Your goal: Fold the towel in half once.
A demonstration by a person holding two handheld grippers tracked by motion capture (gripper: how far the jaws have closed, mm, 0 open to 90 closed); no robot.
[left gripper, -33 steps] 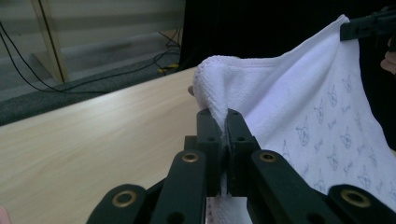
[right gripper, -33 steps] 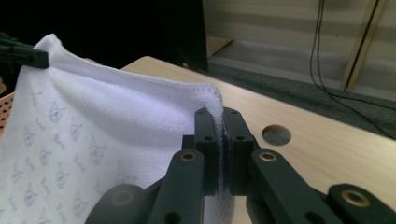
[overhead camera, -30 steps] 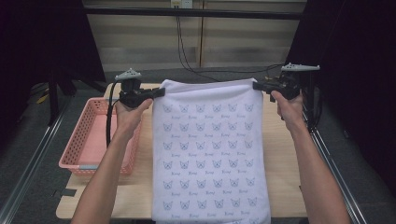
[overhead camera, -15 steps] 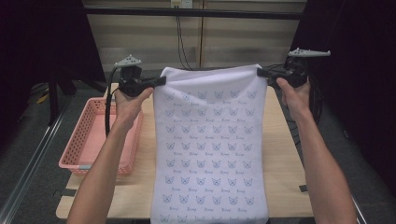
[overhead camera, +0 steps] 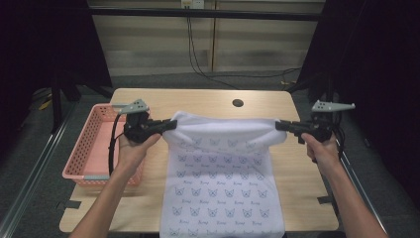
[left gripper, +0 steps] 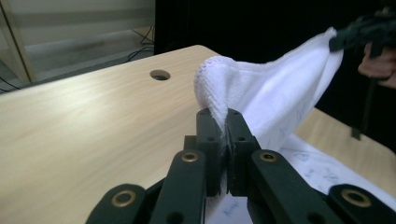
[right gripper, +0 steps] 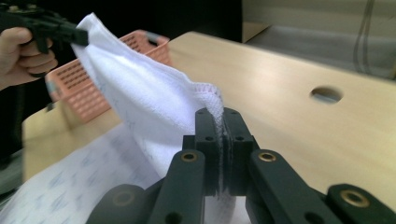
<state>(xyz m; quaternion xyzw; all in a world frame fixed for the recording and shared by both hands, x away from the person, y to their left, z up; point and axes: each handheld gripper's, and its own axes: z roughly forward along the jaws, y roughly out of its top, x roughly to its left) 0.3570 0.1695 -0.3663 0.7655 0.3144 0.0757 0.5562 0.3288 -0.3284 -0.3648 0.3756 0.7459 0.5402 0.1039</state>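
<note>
A white towel point(overhead camera: 223, 183) printed with small butterflies is spread down the middle of the counter point(overhead camera: 198, 99), its lower end draped over the near edge. Its far edge is lifted off the surface and stretched between two corners. One corner is clamped in the shut left hand-held gripper point(overhead camera: 166, 126), the other in the shut right hand-held gripper point(overhead camera: 278, 125). A pink basket point(overhead camera: 84, 148) is set at the counter's left edge.
</note>
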